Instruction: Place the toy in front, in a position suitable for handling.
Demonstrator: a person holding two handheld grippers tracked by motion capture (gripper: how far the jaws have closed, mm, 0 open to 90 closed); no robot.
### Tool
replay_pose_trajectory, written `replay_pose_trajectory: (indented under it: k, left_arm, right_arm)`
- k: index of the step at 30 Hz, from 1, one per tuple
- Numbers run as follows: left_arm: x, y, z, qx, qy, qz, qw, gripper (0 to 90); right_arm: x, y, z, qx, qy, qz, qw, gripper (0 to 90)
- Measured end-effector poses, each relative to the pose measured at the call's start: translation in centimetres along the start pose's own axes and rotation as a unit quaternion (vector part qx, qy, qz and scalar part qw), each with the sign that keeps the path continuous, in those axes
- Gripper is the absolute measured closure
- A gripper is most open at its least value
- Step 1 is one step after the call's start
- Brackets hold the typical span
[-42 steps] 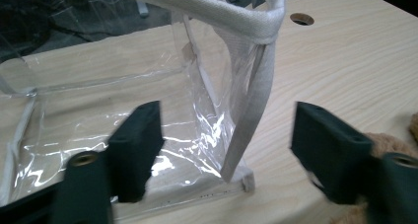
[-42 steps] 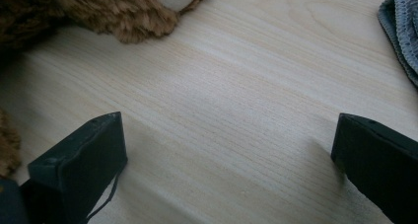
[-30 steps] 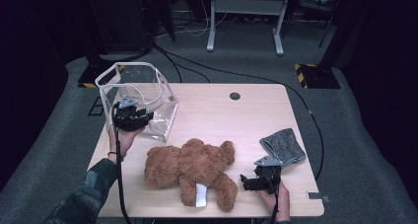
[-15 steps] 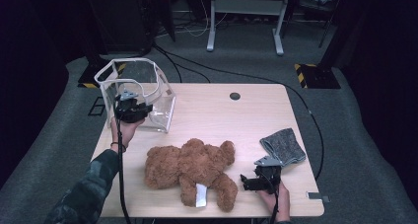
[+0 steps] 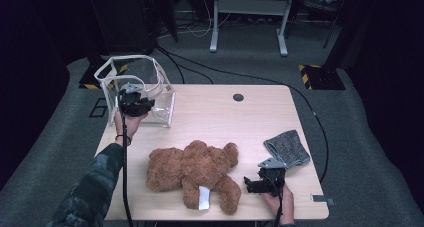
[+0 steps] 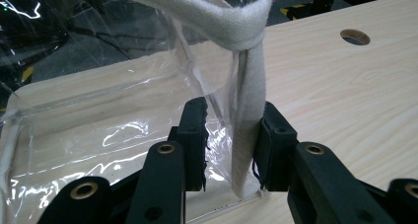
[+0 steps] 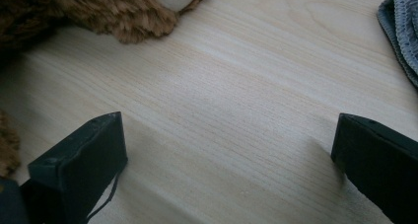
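Observation:
A clear plastic bag [image 5: 150,82] with a cream fabric rim stands at the table's back left corner. My left gripper [image 5: 134,104] is shut on its near wall. In the left gripper view the cream strap [image 6: 245,135] and crumpled clear film sit between the jaws of that gripper [image 6: 229,140], which have just been closing. A brown teddy bear [image 5: 192,169] lies in the front middle, with a white tag [image 5: 202,198] on its leg. My right gripper [image 5: 252,183] rests open just right of the bear, its jaws wide apart over bare wood [image 7: 226,150]. The bear's fur [image 7: 98,12] shows at the upper left of that view.
A grey knitted cloth [image 5: 287,148] lies at the right, just behind my right gripper, and its edge [image 7: 401,31] shows in the right gripper view. The wooden table [image 5: 225,117] has a round cable hole [image 5: 238,97] at the back. Cables trail over the floor behind.
My left gripper has carried the bag toward the back left, and the bag has gone from leaning right to standing upright. The right gripper, bear and cloth have not moved.

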State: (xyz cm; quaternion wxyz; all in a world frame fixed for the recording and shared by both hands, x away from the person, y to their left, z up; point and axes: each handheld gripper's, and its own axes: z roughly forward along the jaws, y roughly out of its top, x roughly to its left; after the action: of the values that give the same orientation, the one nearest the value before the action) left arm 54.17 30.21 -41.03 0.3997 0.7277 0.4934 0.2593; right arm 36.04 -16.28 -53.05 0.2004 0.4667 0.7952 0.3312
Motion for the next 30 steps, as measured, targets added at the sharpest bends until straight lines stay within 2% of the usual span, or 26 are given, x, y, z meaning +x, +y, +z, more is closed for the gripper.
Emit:
replay_pose_trajectory:
  k: [8, 10, 18, 20, 21, 23, 25, 26, 30]
  left_arm:
    - [0.0, 0.9, 1.1, 0.005, 0.014, -0.004, 0.9999, 68.2]
    - [0.0, 1.1, 1.3, 0.006, 0.023, -0.003, 0.9997, 68.0]
    - [0.1, 1.9, 2.1, 0.012, 0.024, -0.005, 0.9996, 63.9]
    - [0.1, 1.9, 2.1, 0.018, 0.027, -0.005, 0.9995, 59.9]
    - [0.1, 1.9, 2.1, 0.02, 0.025, -0.009, 0.9994, 57.1]
    - [0.1, 1.7, 1.9, 0.028, 0.036, -0.019, 0.9988, 50.1]
    - [0.2, 1.5, 1.5, 0.026, 0.031, -0.025, 0.9989, 44.5]
    - [0.1, 1.3, 1.1, 0.029, 0.035, -0.025, 0.9986, 42.4]
    - [0.1, 0.5, -0.2, 0.026, 0.023, -0.018, 0.9992, 33.2]
  right_arm:
    - [0.0, 0.0, 0.0, -0.001, 0.001, 0.0, 1.0, 0.0]
    - [0.0, 0.0, 0.0, -0.001, 0.001, 0.0, 1.0, 0.0]
    - [0.0, 0.0, 0.0, 0.0, 0.0, 0.0, 1.0, 0.0]
    - [0.0, 0.0, 0.0, -0.001, 0.001, 0.0, 1.0, 0.0]
    - [0.0, 0.0, 0.0, -0.001, 0.001, 0.0, 1.0, 0.0]
    - [0.0, 0.0, 0.0, 0.0, 0.0, 0.0, 1.0, 0.0]
    - [0.0, 0.0, 0.0, 0.0, 0.0, 0.0, 1.0, 0.0]
    - [0.0, 0.0, 0.0, 0.0, 0.0, 0.0, 1.0, 0.0]
    - [0.0, 0.0, 0.0, 0.0, 0.0, 0.0, 1.0, 0.0]
